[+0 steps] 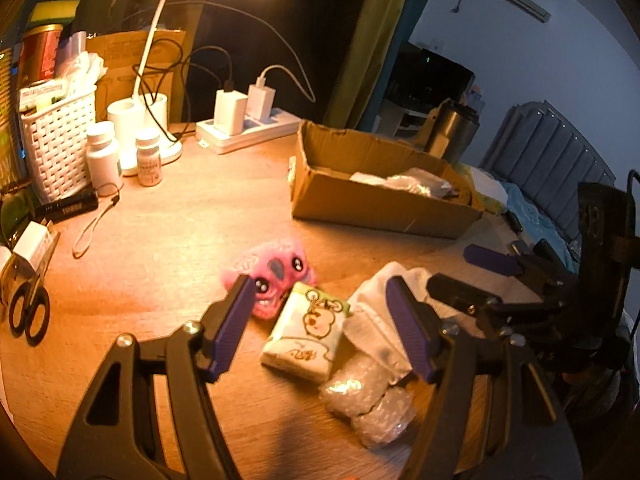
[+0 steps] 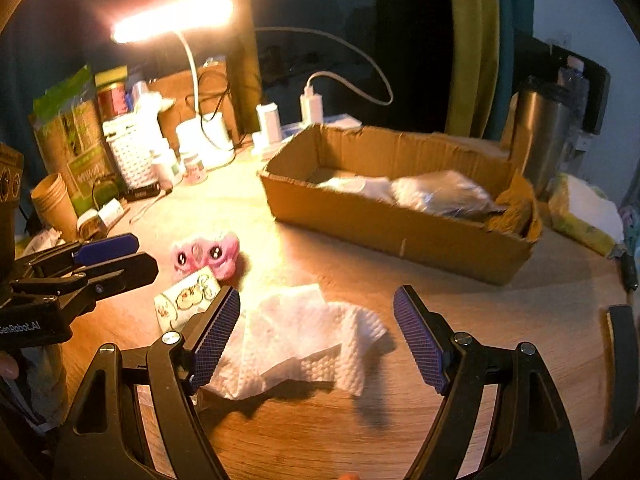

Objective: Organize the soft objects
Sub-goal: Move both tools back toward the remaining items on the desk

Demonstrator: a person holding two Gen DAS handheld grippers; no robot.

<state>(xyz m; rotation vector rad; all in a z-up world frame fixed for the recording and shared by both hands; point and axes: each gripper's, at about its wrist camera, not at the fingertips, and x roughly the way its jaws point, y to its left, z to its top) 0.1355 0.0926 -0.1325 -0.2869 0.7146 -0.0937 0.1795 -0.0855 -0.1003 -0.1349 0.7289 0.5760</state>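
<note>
Right hand-held gripper (image 2: 316, 340) jaws apart over crumpled paper towel (image 2: 304, 340) on tabletop (image 2: 460, 320), left hand-held gripper (image 1: 320, 328) likewise apart; pick step pending: close, carry to cardboard box (image 2: 400, 232).

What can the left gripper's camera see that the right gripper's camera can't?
Only the left wrist view shows the black scissors and the bubble wrap bundle. Only the right wrist view shows the stack of paper cups. Both show the pink plush toy, the tissue pack, the white paper towel and the cardboard box.
</note>
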